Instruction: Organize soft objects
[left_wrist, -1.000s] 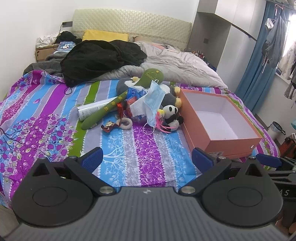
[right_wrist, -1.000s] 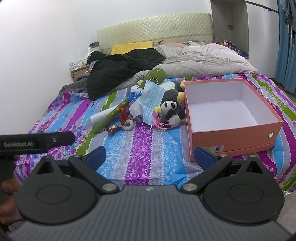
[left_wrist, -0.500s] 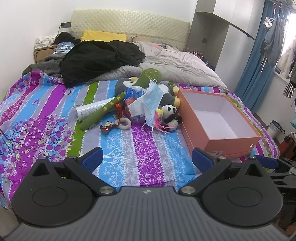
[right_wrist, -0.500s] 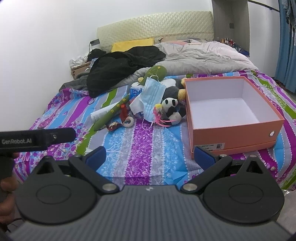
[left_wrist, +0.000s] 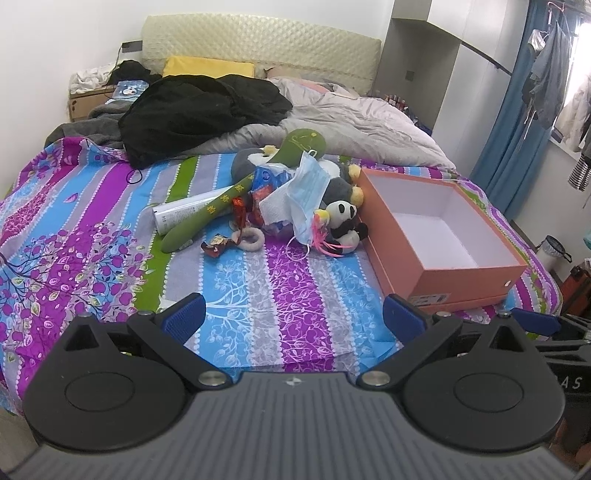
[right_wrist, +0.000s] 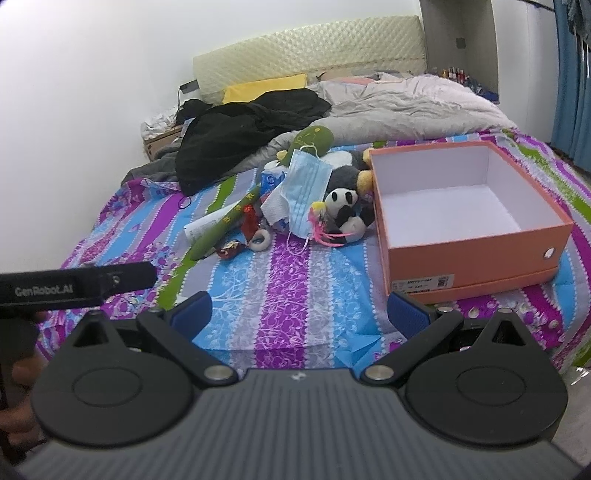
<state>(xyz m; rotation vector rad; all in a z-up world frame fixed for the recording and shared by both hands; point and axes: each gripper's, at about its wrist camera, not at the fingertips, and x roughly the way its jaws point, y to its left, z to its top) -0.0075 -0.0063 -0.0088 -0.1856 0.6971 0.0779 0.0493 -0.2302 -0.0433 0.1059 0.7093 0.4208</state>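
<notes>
Both tools, left tool (left_wrist: 291, 317) and right tool (right_wrist: 301, 314), are hovering open and empty, soft-toy pile (right_wrist: 343, 218) lying ahead beside the orange box (right_wrist: 476, 254); mask (right_wrist: 306, 188) loops risk snagging neighbours.

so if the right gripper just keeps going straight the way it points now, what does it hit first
Probably the striped purple and blue bedspread: the open right gripper aims at a bare stretch of it. The small panda plush toy and light blue face mask lie farther along, and the open orange cardboard box sits right of that line. Depth is uncertain.
</notes>
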